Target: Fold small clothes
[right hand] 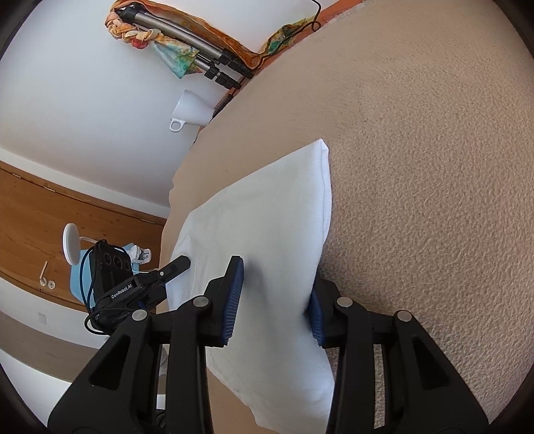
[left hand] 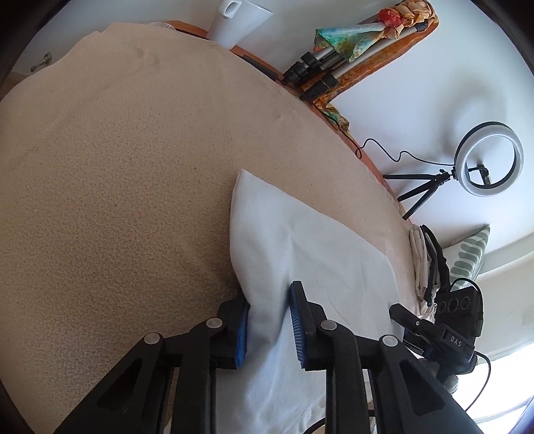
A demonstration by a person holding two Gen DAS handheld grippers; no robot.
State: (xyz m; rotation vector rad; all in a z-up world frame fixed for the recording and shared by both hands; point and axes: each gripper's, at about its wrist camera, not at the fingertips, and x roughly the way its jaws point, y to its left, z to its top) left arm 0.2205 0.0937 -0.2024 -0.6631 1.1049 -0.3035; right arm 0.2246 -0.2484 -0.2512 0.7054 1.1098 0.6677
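A folded white cloth [left hand: 300, 247] lies on a beige towel-covered table [left hand: 116, 167]. My left gripper [left hand: 268, 325] is open, its blue pads on either side of the cloth's near edge, with the fabric running between them. In the right wrist view the same white cloth [right hand: 267, 213] runs between the blue pads of my right gripper [right hand: 275, 300], which is open and straddles its other edge. Each gripper shows in the other's view: the right one [left hand: 434, 329] at the cloth's far side, the left one [right hand: 160, 277] likewise.
A white mug [left hand: 237, 20] stands at the table's far edge beside a tripod wrapped in a coloured scarf [left hand: 367, 36]. A ring light on a small tripod [left hand: 487, 160] and a stack of folded clothes [left hand: 425, 263] lie beyond the table's right edge.
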